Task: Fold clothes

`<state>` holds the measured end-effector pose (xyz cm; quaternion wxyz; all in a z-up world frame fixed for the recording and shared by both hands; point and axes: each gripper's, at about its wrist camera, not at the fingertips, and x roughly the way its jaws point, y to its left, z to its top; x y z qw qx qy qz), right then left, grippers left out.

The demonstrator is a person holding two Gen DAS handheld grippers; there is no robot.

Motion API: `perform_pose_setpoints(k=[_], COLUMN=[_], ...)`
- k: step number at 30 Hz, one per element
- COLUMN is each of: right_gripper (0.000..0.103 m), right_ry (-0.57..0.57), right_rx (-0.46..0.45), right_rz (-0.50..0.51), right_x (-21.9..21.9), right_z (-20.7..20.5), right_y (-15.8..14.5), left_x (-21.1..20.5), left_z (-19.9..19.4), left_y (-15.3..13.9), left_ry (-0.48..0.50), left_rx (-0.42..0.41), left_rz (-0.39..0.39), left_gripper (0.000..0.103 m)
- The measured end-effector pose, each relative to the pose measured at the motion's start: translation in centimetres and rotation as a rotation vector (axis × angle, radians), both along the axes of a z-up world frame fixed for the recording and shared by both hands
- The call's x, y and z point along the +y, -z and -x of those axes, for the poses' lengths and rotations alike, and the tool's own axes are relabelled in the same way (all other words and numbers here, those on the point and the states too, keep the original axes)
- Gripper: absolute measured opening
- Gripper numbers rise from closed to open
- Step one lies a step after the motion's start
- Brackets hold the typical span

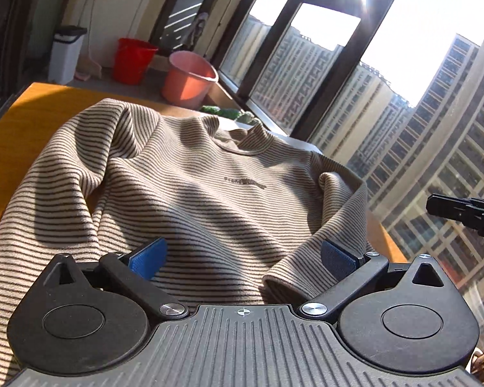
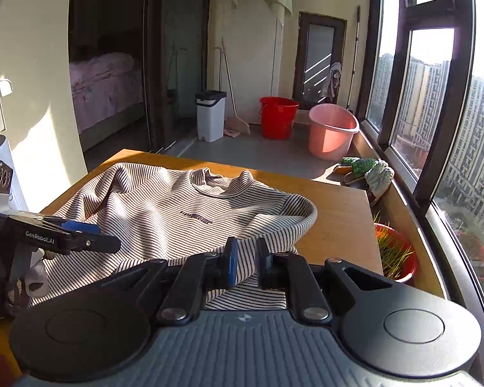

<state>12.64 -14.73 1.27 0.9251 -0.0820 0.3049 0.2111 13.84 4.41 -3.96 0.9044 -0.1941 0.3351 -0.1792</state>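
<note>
A beige sweater with dark stripes (image 1: 209, 193) lies face up on the wooden table (image 1: 22, 122), collar at the far side, both sleeves folded in over the body. My left gripper (image 1: 242, 258) hovers wide open over the near hem, the right sleeve's cuff (image 1: 280, 277) just inside its right finger. In the right wrist view the sweater (image 2: 177, 213) spreads ahead. My right gripper (image 2: 246, 262) has its fingers close together with a narrow gap, striped cloth showing behind the gap, nothing visibly pinched. The left gripper (image 2: 108, 243) shows side on at the left; the right gripper (image 1: 435, 204) pokes in at the right edge.
Bare table (image 2: 338, 219) lies right of the sweater. On the floor beyond stand a pink bucket (image 2: 332, 130), a red bucket (image 2: 278, 116) and a white bin (image 2: 210, 114). A red pot of grass (image 2: 393, 254) and slippers (image 2: 364, 171) sit by the window wall.
</note>
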Motion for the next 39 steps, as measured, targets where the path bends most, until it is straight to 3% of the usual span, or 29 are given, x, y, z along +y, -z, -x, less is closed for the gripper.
perform_pose_setpoints(k=[2,4,6,8,9,11,14,17,23,30,39], right_gripper=[0.017,0.038,0.039,0.026,0.004,0.003,0.003,0.003,0.003,0.003,0.003], right_ry=[-0.073,-0.079,-0.070,-0.062,-0.058,-0.049,0.103,0.342,0.519,0.462,0.248], right_rx=[0.063,0.063,0.048,0.034,0.026,0.012,-0.087,-0.211,-0.312,-0.394,-0.412], right_rz=[-0.009,0.015,0.046,0.077,0.093,0.124,0.182,0.239,0.149,0.087,0.131], right_x=[3.6,4.9,5.6,6.3,6.6,7.3,2.4,-4.2,-10.3,-8.5,0.9], right_z=[0.6,0.7,0.8,0.8,0.8,0.9,-0.1,-1.9,-4.2,-5.3,-8.4], right_y=[2.7,3.5,3.8,4.0,4.2,4.5,0.5,-4.8,-11.5,-14.7,-14.7], left_x=[0.6,0.9,1.3,1.8,2.0,2.3,2.5,2.3,2.2,2.0,2.0], left_z=[0.5,0.7,0.8,0.9,0.9,1.0,1.1,1.1,1.1,1.3,1.4], left_y=[0.3,0.4,0.5,0.6,0.7,0.7,0.7,0.7,0.7,0.7,0.8], left_ry=[-0.006,-0.008,-0.011,-0.017,-0.019,-0.024,-0.026,-0.027,-0.028,-0.028,-0.027], left_rx=[-0.024,-0.031,-0.036,-0.039,-0.040,-0.041,-0.042,-0.042,-0.042,-0.042,-0.044], left_rz=[0.031,0.049,0.074,0.108,0.121,0.145,0.161,0.151,0.148,0.144,0.144], left_gripper=[0.103,0.103,0.103,0.103,0.103,0.103,0.103,0.103,0.103,0.103,0.103])
